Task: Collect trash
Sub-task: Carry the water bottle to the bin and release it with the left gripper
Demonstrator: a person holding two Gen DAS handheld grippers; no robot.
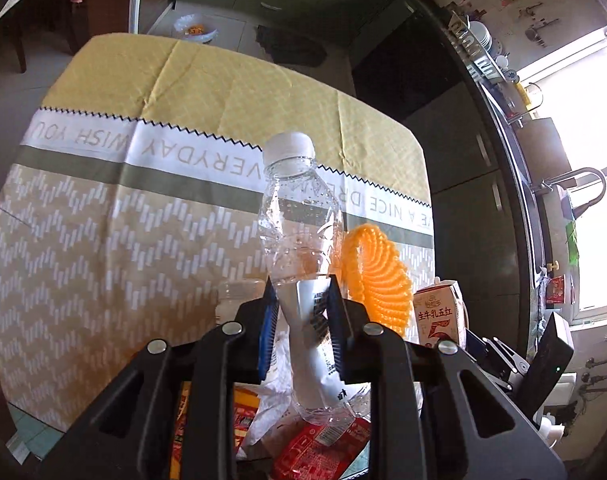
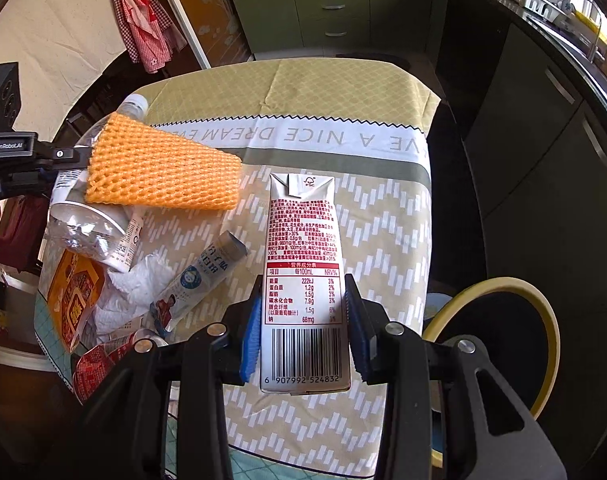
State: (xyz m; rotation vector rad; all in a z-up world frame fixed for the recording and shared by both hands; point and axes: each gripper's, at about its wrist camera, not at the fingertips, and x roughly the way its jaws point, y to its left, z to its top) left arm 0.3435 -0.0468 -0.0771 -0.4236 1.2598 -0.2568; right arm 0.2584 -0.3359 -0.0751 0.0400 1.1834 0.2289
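Left hand-held gripper point(image 1: 303, 320) clamped on clear bottle point(image 1: 299, 216), right one point(image 2: 303, 324) on carton point(image 2: 303, 264), bases hidden.

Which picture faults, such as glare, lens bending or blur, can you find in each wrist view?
Left wrist view: the window at right is blown out white, the tablecloth edge bows like a barrel, and the clear bottle is sharp. Right wrist view: even daylight, the milk carton print is crisp, the corners go dark, and the counter curves.

Carton point(image 2: 305, 280): barcode 6907992524832 (FSC mark on top); tablecloth point(image 2: 343, 136): "A NICE DREAM".
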